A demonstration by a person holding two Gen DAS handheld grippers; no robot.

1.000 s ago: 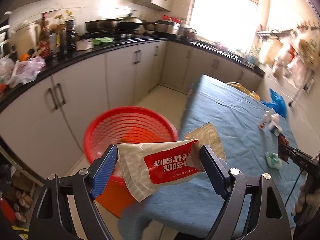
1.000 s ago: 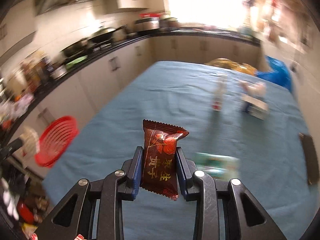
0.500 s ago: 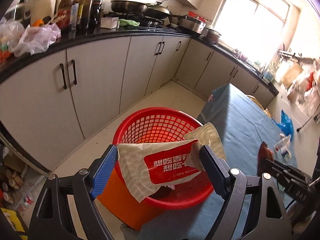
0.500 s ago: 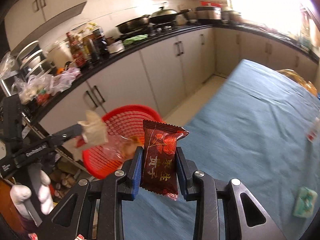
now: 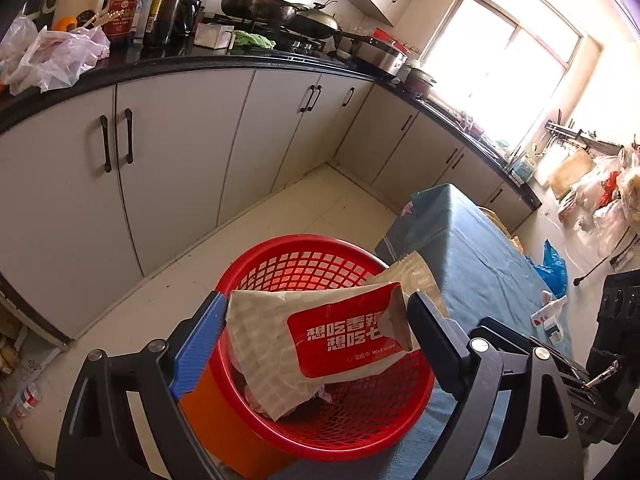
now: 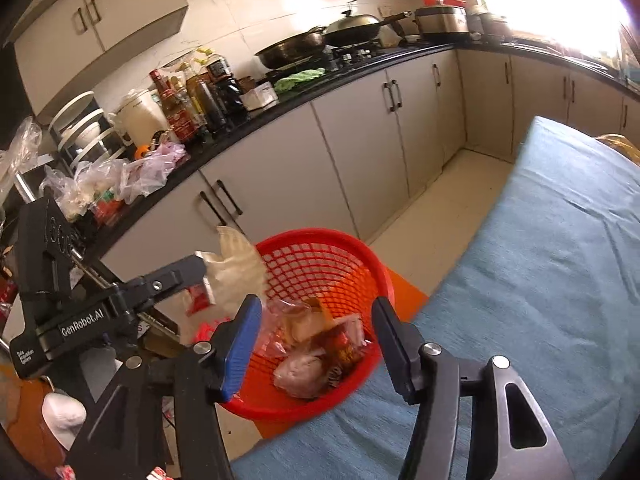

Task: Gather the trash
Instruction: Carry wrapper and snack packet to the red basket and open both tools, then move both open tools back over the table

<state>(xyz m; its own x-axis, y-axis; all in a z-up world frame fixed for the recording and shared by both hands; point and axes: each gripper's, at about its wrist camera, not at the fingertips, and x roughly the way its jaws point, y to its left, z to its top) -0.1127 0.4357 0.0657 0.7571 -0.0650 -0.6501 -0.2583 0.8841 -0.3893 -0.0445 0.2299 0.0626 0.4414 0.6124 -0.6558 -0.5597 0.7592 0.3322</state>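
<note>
My left gripper (image 5: 316, 336) is shut on a beige and red wet-wipe packet (image 5: 320, 336) and holds it just above the red mesh basket (image 5: 304, 264). In the right wrist view the left gripper (image 6: 200, 272) shows at the basket's left rim with the packet (image 6: 236, 264). My right gripper (image 6: 316, 340) is open and empty over the basket (image 6: 360, 256). Several wrappers lie in the basket, among them a dark red snack wrapper (image 6: 340, 360).
The basket stands on the floor beside the blue-clothed table (image 6: 560, 280), on an orange base (image 5: 216, 428). White cabinets (image 5: 180, 152) with a cluttered black counter (image 6: 280, 108) run behind. Small items (image 5: 548, 312) lie on the table's far part.
My right gripper swung over the basket and opened; the dark red snack wrapper left its jaws. My left gripper moved further over the basket with the packet still held.
</note>
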